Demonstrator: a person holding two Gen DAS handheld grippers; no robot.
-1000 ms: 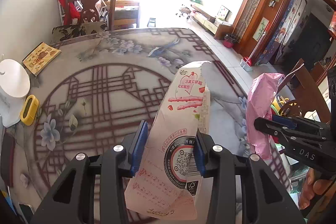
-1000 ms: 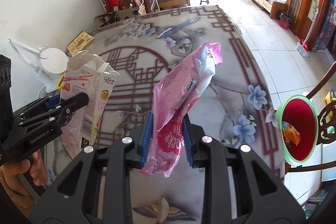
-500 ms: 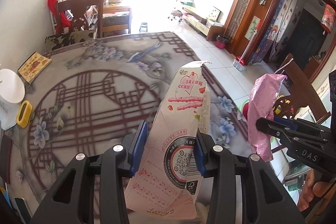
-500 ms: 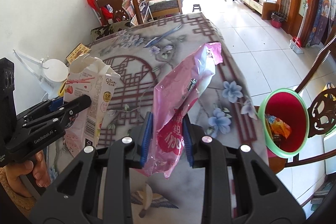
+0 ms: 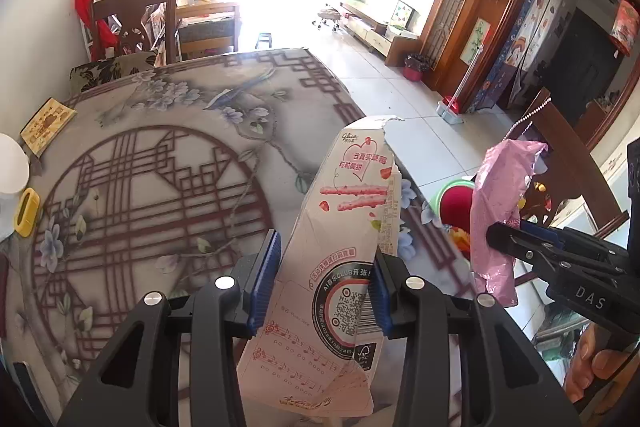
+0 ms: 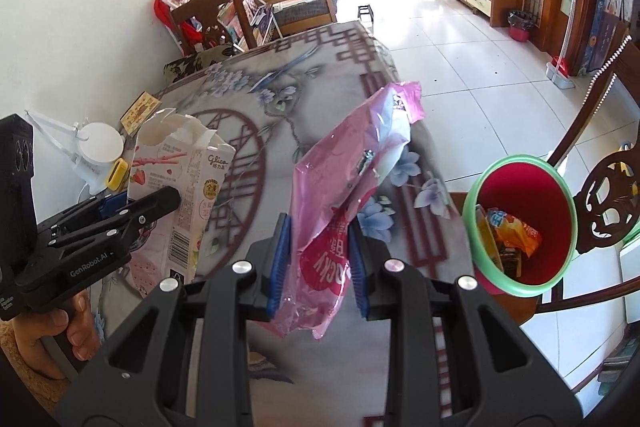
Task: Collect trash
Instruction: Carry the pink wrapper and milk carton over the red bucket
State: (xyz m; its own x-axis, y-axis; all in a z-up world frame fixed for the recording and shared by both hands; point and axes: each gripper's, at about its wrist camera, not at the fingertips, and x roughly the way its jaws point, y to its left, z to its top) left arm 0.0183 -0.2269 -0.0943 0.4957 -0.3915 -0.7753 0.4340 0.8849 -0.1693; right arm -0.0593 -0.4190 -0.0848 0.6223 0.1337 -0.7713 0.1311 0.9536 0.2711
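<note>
While both grippers are raised over the patterned table (image 5: 160, 187), each carries one piece of trash. The left gripper (image 5: 324, 283) has its blue pads clamped on the lower half of a torn-open pink snack box (image 5: 348, 227). The box stands roughly upright between the pads, with its ragged open top pointing away from the camera and its barcode end hanging below the fingers. In the right wrist view the same box (image 6: 176, 187) appears at the left, pinched by the left gripper (image 6: 156, 203), with a person's hand (image 6: 68, 331) around the handle below.

The right gripper (image 6: 320, 263) has its pads pressed together on a crumpled pink wrapper (image 6: 352, 179). The wrapper rises at a slant above the pads, and a short tail hangs beneath them. From the left wrist view this wrapper (image 5: 500, 211) is seen at the right, held in the right gripper (image 5: 504, 231).

A bin (image 6: 520, 223) with a green rim and red interior stands beside the right edge of the table, next to a dark wooden chair (image 6: 604, 203). It already contains orange and yellow packets; their exact type cannot be read. The wrapper is near the bin but not over its opening. The box is farther from it, above the table surface.

At the far left of the table lie a white round-based object (image 6: 100, 147), a yellow item (image 6: 118, 173) and a small printed card (image 5: 48, 123).
</note>
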